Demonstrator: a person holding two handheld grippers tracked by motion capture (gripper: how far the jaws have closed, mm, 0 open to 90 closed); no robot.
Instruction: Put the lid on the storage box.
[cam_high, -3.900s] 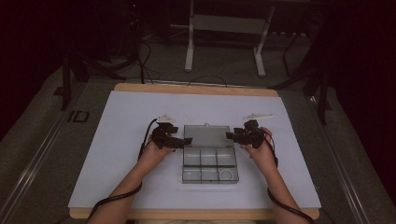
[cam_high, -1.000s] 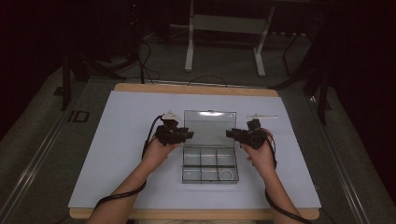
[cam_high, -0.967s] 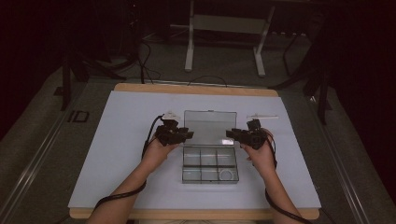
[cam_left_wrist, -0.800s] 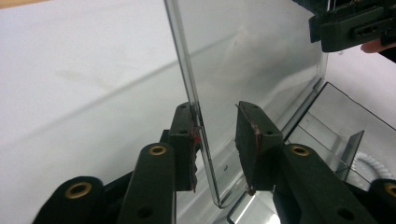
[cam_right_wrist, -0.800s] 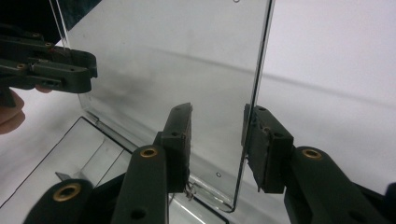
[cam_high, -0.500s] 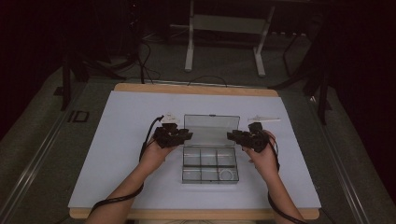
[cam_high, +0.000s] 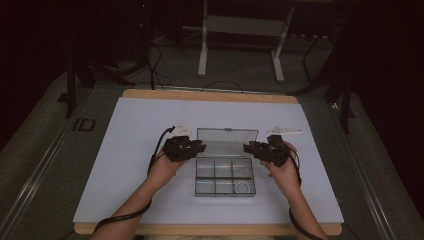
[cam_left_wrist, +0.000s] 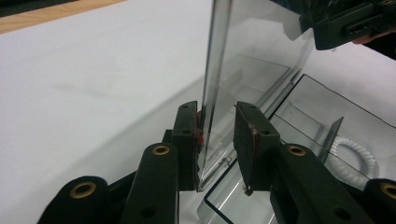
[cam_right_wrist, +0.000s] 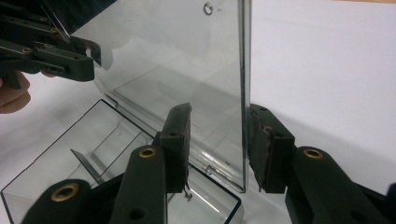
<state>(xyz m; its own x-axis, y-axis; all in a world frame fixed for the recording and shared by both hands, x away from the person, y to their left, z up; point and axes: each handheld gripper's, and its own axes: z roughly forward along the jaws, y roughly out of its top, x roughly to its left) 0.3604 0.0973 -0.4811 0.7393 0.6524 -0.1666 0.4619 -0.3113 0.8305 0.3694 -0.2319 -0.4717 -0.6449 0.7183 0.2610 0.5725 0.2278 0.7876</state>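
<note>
- A clear plastic compartment box (cam_high: 224, 175) lies near the middle of the worktop (cam_high: 125, 165), toward its six o'clock edge; its clear lid (cam_high: 227, 142) stands raised, roughly upright, hinged along the box's twelve o'clock side.
- A white ring (cam_left_wrist: 357, 154) lies in one compartment at the box's near right corner.
- Left claw (cam_left_wrist: 217, 135) sits at nine o'clock of the lid, its jaws astride the lid's side edge; the lid's edge lies against one pad while the other pad stands apart from it, so the jaws are part open and do not pinch; they have just been closing with the lid between them.
- Right claw (cam_right_wrist: 219, 140) sits at three o'clock of the lid, jaws also astride its edge; a gap shows on both sides, so it is open around the lid; its jaws have just opened slightly.
- Both forearms come in from six o'clock, hands level, claws pointing inward at each other across the lid.
- A white sheet covers the worktop, with a wooden rim at twelve o'clock; beyond lies a dark floor with cables and a white metal stand (cam_high: 240, 30).
</note>
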